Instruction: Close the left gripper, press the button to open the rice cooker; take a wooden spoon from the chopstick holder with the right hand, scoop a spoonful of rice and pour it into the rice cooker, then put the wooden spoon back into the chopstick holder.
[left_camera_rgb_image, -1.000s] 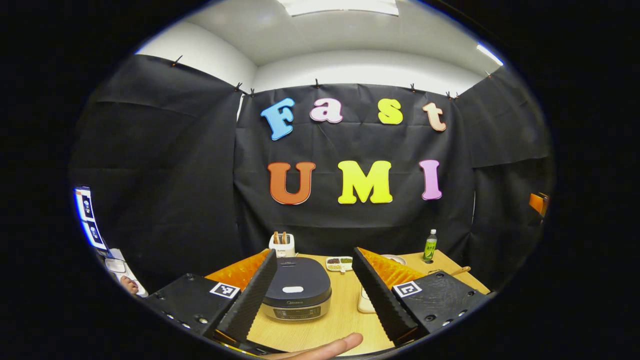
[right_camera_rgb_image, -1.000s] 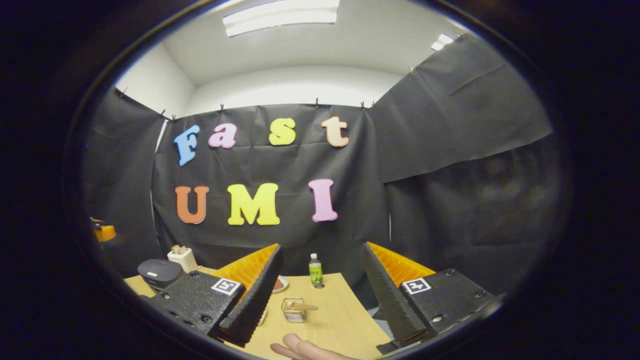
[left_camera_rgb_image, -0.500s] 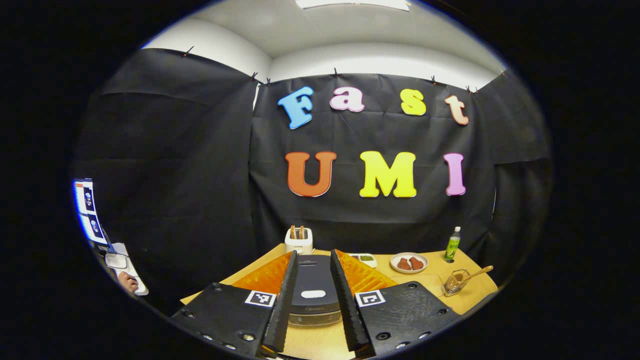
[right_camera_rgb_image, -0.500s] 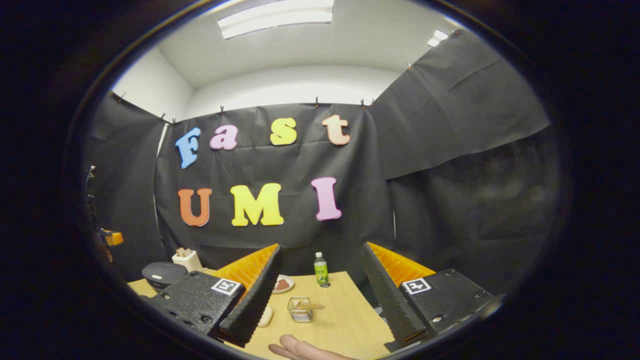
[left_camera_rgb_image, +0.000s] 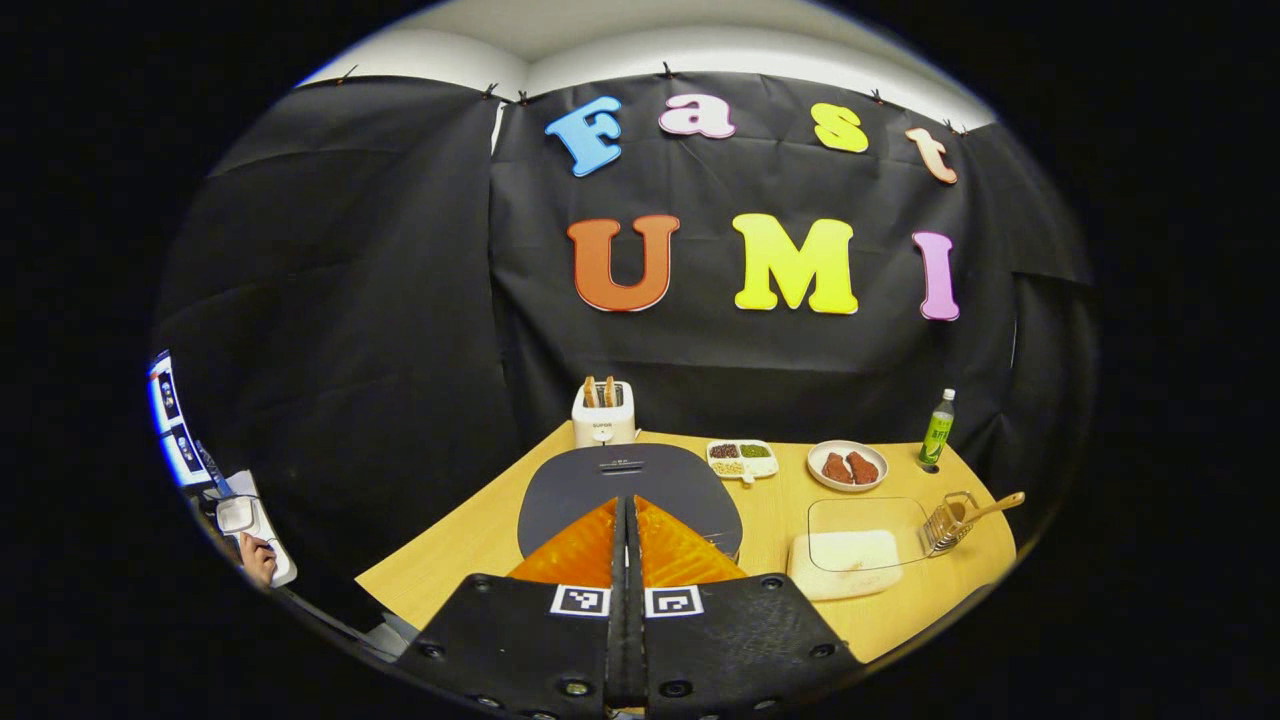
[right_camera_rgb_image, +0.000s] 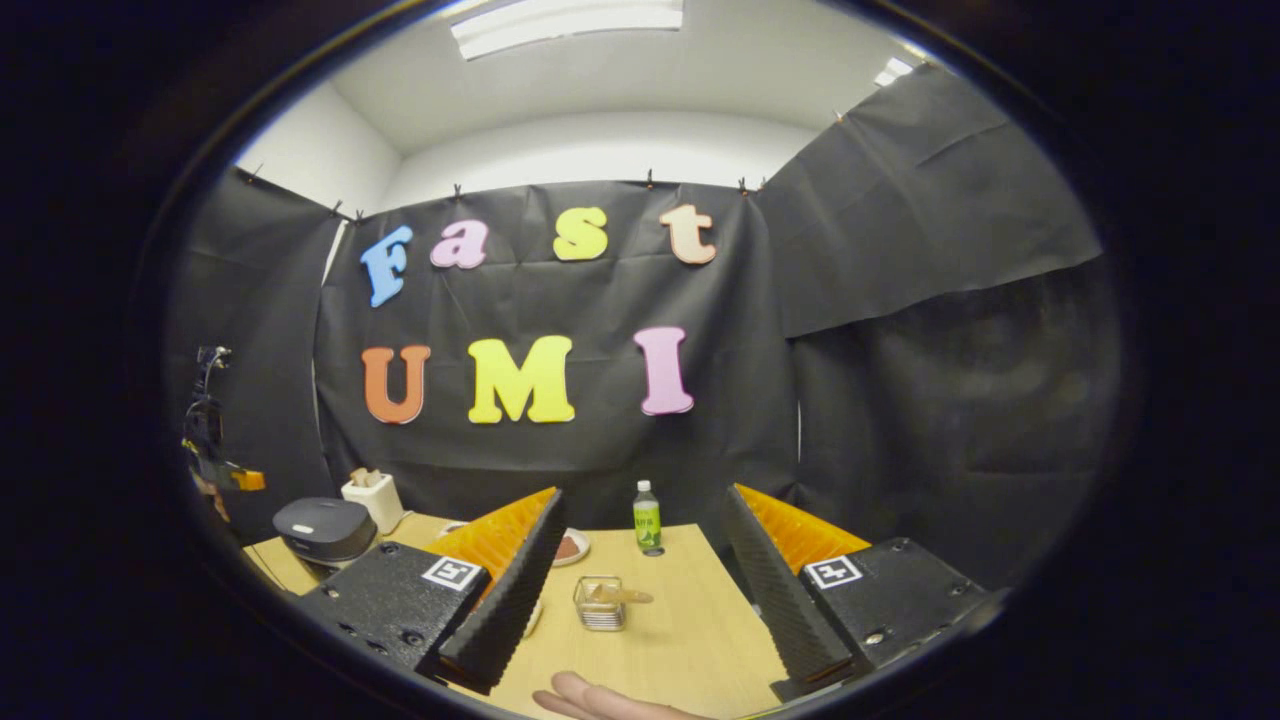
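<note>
The wooden table (left_camera_rgb_image: 470, 540) is seen carrying the rice cooker (left_camera_rgb_image: 630, 480) at its left-centre, lid shut; since one second ago the cooker has come from between spread fingers to directly beneath the left gripper (left_camera_rgb_image: 627, 530). That gripper's fingers, wide apart one second ago and nearly together half a second ago, are now pressed flat against each other with nothing held between them, and they are aimed at the cooker's lid. The right gripper (right_camera_rgb_image: 640, 590) is seen spread wide and empty above the table, unchanged from before. A clear rice container (left_camera_rgb_image: 850, 550) is set just left of the chopstick holder (left_camera_rgb_image: 945, 520) near the right edge. The wooden spoon (left_camera_rgb_image: 990, 507) is lodged in that holder, its long axis tilted, handle pointing up and to the right in the left gripper view.
</note>
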